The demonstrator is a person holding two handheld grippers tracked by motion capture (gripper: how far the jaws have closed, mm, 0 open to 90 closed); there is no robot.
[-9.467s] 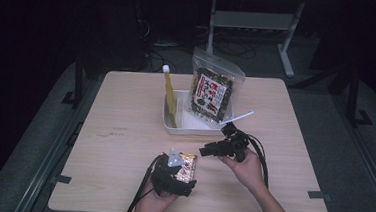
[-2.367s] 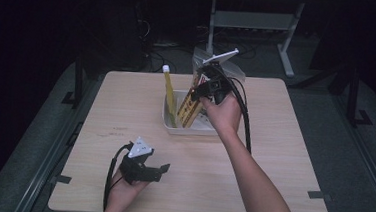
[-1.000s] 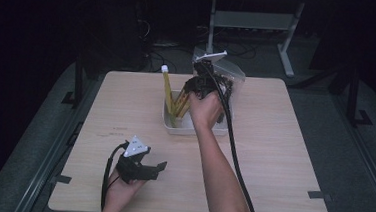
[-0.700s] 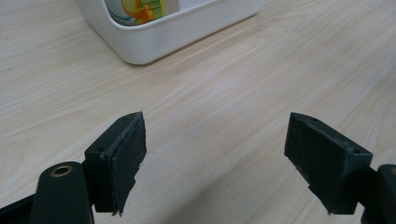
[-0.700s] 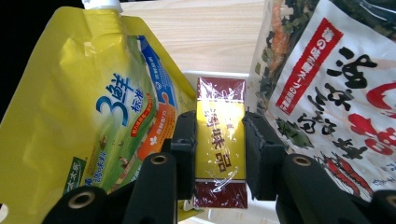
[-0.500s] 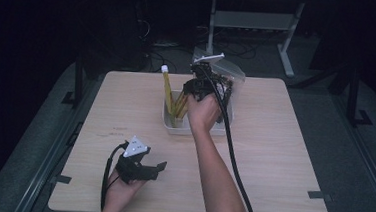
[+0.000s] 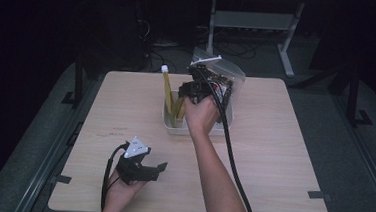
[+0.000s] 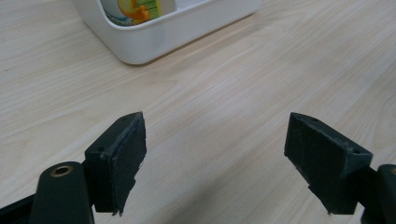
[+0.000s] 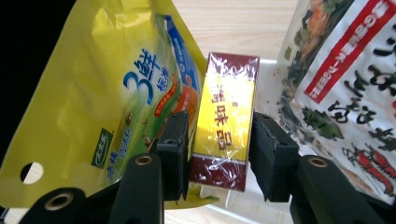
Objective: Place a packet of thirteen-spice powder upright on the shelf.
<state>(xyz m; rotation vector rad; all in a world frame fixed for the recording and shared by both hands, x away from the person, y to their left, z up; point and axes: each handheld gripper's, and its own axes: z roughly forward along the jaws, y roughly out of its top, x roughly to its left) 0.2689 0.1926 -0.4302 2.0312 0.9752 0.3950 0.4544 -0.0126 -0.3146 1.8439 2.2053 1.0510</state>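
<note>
In the right gripper view, the right tool point(image 9: 219, 154) sits with its 2 jaws on either side of a small yellow and maroon box point(image 9: 223, 121); the jaws have just been opening, a gap shows on the right side of the box, and whether the left pad touches it I cannot tell. The box stands upright in the white bin point(image 7: 200, 131) on the far middle of the desk point(image 7: 282, 157), between a yellow pouch point(image 9: 116, 88) and a clear bag of dried greens point(image 9: 345, 79). The left tool point(image 7: 144, 169) rests near the desk's front edge, well apart from the bin, its jaws wide and bare over the wood
</note>
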